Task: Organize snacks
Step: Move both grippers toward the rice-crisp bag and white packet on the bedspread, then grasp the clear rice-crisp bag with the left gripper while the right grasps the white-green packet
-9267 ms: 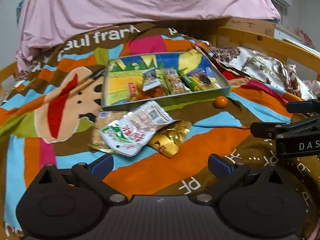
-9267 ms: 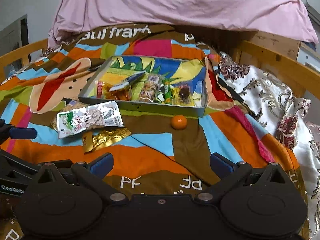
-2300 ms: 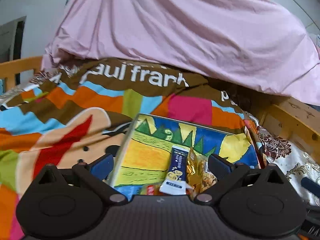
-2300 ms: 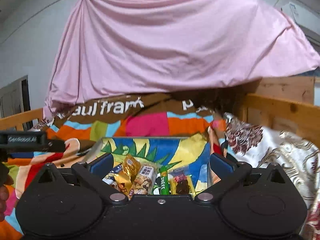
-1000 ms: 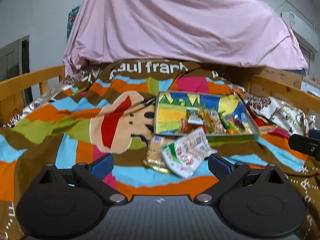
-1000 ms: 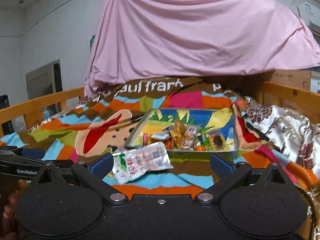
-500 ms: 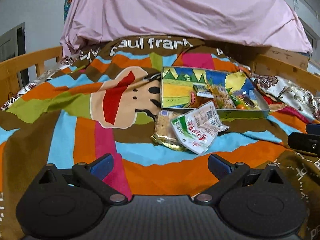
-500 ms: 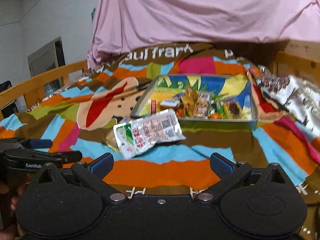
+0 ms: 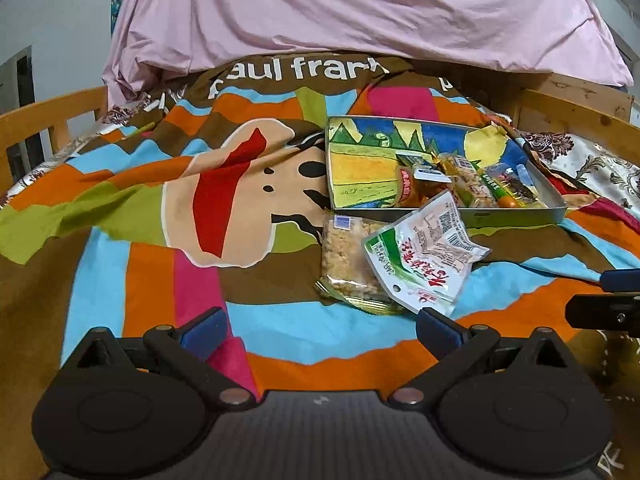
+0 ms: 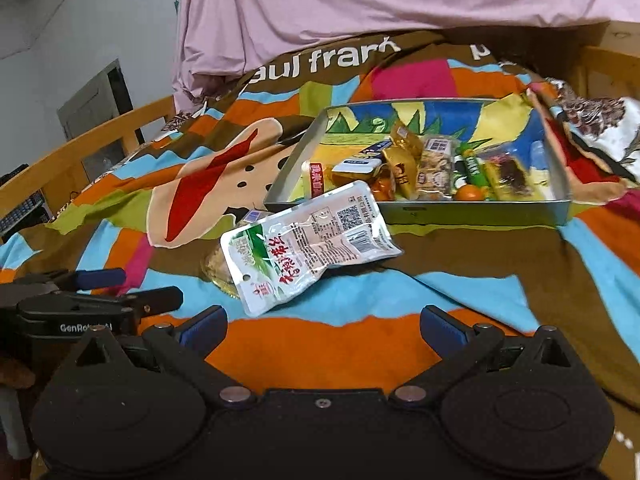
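Note:
A white and green snack packet (image 9: 420, 258) (image 10: 304, 244) lies on the striped blanket, overlapping a clear packet of puffed crackers (image 9: 344, 256) (image 10: 216, 264). Just behind them stands a metal tray (image 9: 516, 216) (image 10: 480, 214) with a painted lining. Several snacks fill its near side, among them a gold packet (image 10: 404, 164), a green stick (image 10: 472, 168) and a small orange (image 10: 468, 192). My left gripper (image 9: 320, 326) (image 10: 148, 286) is open and short of the two packets. My right gripper (image 10: 322, 324) (image 9: 586, 298) is open too, just short of the white packet. Neither holds anything.
The colourful blanket (image 9: 132, 208) covers a bed with wooden rails on the left (image 9: 48, 116) and right (image 9: 572, 108). A pink sheet (image 9: 360, 12) hangs behind the tray. A floral cloth (image 9: 600, 168) is bunched up right of the tray.
Both grippers have come back from the tray and dropped toward the two loose packets. The gold packet and the orange, on the blanket earliest, now lie in the tray.

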{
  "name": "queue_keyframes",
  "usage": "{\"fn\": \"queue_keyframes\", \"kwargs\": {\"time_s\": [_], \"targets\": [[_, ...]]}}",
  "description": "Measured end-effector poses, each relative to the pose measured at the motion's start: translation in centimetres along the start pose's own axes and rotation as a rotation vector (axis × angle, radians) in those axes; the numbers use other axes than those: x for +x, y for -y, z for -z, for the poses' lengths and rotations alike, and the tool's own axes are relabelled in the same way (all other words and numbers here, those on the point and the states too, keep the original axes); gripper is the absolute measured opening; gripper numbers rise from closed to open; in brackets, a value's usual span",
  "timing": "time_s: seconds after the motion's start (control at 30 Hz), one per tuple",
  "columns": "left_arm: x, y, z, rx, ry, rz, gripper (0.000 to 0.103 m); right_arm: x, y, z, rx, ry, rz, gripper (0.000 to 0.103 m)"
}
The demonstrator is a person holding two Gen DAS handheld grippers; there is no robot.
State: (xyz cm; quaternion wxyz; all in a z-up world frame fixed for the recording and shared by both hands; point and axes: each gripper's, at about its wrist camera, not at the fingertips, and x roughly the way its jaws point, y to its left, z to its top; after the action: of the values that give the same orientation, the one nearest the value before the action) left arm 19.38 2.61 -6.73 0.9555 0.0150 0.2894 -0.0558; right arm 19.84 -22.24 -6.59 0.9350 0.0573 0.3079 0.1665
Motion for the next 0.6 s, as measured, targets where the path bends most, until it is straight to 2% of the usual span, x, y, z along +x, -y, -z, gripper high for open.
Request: {"fn": "queue_keyframes", "kwargs": {"time_s": [0.17,0.3,0.6], "targets": [[1.6,-0.8,-0.1,-0.037,-0.010,0.018,0.103,3.2,0.5,-0.8,0.047,-0.037,-0.074,0.102],[2.5,-1.6,0.2,-0.088,-0.026,0.026,0.103,6.1,1.0,-1.1,0.104,-0.073,-0.116,0.096],[3.2,-2.7,1.0,-0.151,-0.043,0.049,0.103,10.4,2.8,-1.9,0.256,-0.056,-0.153,0.085]]}}
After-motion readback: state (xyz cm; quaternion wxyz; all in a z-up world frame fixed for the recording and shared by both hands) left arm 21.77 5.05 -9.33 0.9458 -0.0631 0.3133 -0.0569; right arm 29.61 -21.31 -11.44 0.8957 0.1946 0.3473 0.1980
